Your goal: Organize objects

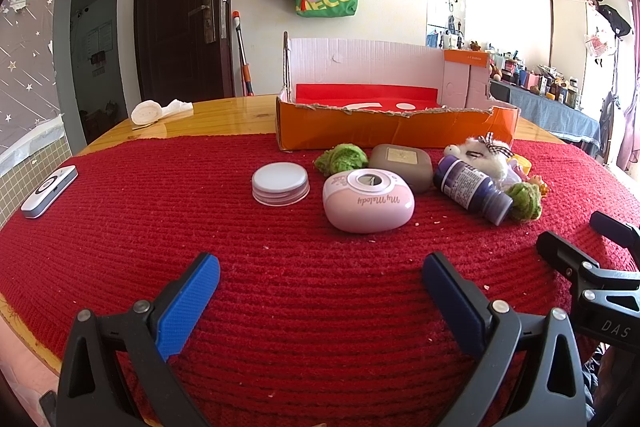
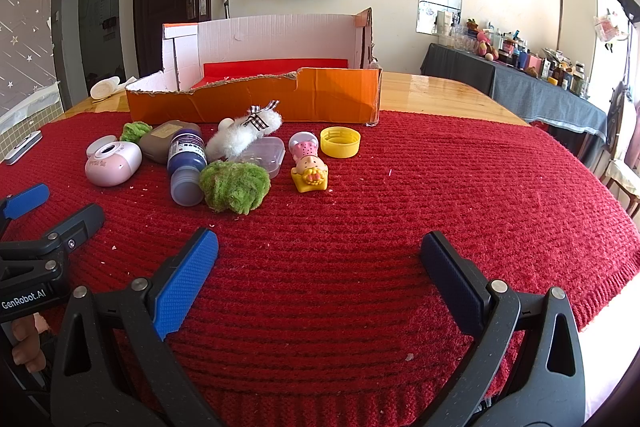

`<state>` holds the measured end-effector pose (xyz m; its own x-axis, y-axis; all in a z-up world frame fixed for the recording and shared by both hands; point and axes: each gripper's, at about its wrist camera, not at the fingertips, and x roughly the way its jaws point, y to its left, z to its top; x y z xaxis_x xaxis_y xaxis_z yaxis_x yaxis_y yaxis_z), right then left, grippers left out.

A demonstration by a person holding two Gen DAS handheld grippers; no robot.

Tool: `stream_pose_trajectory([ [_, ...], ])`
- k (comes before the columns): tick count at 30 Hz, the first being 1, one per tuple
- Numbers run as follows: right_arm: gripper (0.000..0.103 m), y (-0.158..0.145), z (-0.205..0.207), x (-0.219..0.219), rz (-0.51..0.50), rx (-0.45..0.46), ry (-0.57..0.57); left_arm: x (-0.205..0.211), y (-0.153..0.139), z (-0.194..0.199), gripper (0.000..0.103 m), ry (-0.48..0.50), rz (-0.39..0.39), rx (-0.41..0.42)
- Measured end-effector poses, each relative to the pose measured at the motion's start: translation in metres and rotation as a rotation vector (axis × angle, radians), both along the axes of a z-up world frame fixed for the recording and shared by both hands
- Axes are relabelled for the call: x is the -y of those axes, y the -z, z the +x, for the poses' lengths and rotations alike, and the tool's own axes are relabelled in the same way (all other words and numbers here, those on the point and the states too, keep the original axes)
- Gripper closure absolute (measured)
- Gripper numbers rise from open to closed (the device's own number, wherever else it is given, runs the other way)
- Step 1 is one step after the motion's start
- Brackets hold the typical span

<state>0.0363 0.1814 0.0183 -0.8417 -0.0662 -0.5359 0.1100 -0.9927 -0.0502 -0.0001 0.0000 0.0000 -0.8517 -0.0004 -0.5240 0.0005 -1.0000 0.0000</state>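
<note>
An orange cardboard box (image 1: 384, 129) (image 2: 256, 103) with a red floor stands open at the back of the red mat. In front of it lie a pink case (image 1: 368, 201) (image 2: 113, 163), a white jar lid (image 1: 280, 183), a grey-brown case (image 1: 401, 163) (image 2: 160, 143), a purple bottle (image 1: 472, 189) (image 2: 185, 167), green fuzzy balls (image 1: 340, 159) (image 2: 234, 185), a white plush (image 1: 482, 153) (image 2: 244, 133), a doll figure (image 2: 309, 163), a yellow cap (image 2: 340, 141) and a clear small box (image 2: 266, 151). My left gripper (image 1: 320, 275) and right gripper (image 2: 318, 255) are open, empty, short of the objects.
A white device (image 1: 50, 191) lies at the mat's left edge. A rolled white cloth (image 1: 154, 111) sits on the wooden table (image 1: 224, 115) behind the mat. A cluttered side table (image 2: 532, 83) stands at the right. The door is at the back left.
</note>
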Motion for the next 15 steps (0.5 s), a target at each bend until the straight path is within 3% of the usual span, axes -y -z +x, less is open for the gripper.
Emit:
stream_pose_trajectory([
  [15, 0.0, -0.0009, -0.0007, 0.0001, -0.002, 0.004, -0.012, -0.0004, -0.0008, 0.0004, 0.0, 0.0, -0.008, -0.003],
])
